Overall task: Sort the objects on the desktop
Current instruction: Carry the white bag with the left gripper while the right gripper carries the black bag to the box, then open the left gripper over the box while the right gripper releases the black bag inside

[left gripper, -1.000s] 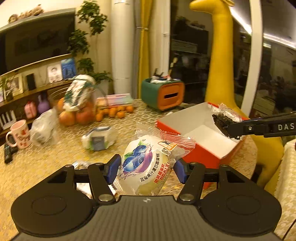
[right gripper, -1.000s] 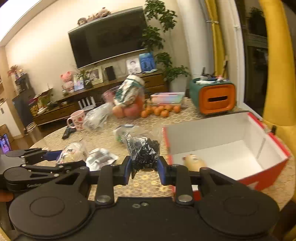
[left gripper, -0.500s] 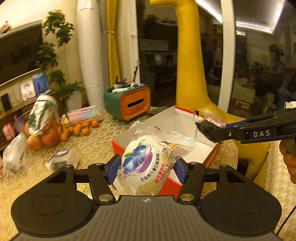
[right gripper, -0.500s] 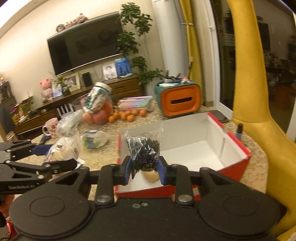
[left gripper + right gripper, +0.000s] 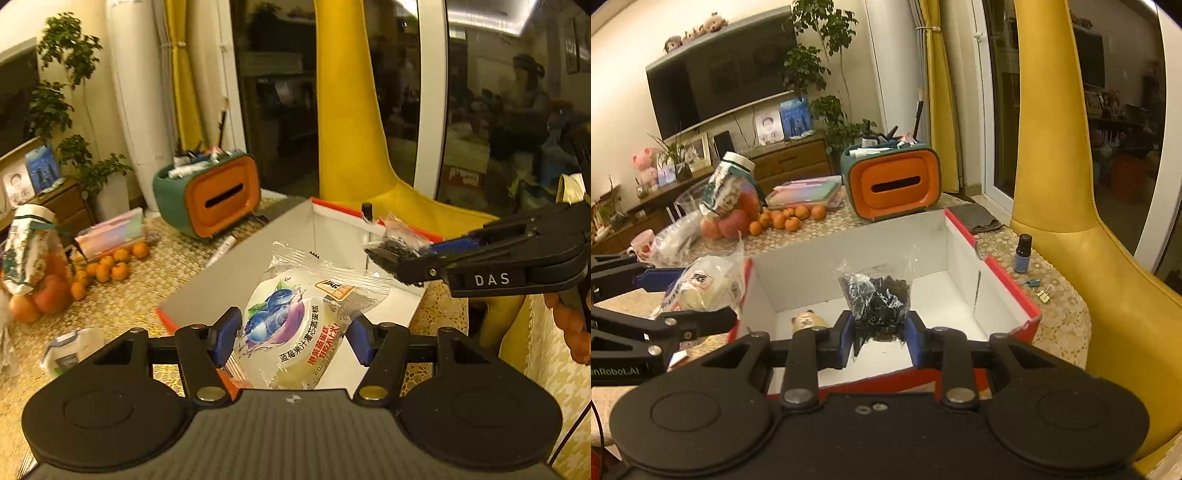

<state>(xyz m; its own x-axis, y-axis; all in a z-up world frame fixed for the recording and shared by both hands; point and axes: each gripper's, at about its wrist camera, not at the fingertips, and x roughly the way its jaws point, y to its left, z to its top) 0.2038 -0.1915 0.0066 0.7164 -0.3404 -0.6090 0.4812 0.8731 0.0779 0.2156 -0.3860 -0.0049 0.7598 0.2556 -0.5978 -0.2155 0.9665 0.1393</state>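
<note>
Each view is taken from a wrist, close behind its own fingers and tilted down at the table. The left view is aimed across the box [image 5: 332,221] toward the window; the right view toward the TV wall. The box [image 5: 960,243] and the orange holder [image 5: 218,195] are shared.

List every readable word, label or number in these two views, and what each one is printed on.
"DAS": white letters on the side of the right gripper.
"nRobot.AI": cut off at the picture's edge, on the side of the left gripper.
"蓝莓果汁灌心蒸蛋糕": blue print on the blueberry cake packet held by the left gripper.
Red characters, orange corner label and date on that packet: too small to read.
</note>
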